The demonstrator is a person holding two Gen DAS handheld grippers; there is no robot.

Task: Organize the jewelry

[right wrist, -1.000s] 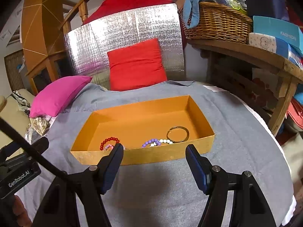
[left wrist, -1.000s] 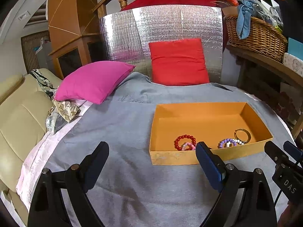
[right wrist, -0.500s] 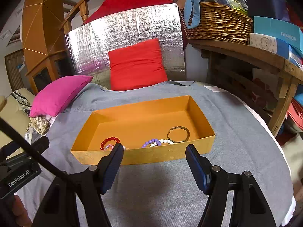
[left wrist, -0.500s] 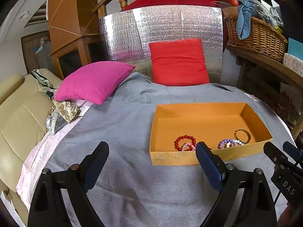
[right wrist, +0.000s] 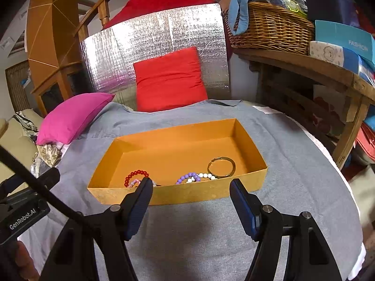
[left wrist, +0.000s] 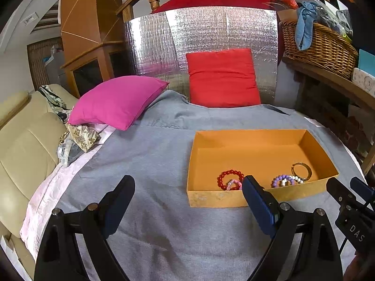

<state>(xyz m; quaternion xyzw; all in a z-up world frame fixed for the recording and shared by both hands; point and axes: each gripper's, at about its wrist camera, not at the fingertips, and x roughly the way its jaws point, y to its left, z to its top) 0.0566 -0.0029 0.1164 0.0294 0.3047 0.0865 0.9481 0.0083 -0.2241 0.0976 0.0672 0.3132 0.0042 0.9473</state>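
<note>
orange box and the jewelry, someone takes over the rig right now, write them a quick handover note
Left gripper: open, empty, above the grey cloth, left of the orange box.
Right gripper: open, empty, at the box's near wall.
In the box, along the near side: red bead bracelet with a pink one on it, purple and white bead bracelet, metal bangle.
Done: no jewelry visible outside the box.
Left: possibly spacing the pieces apart; otherwise nothing obvious.
</note>
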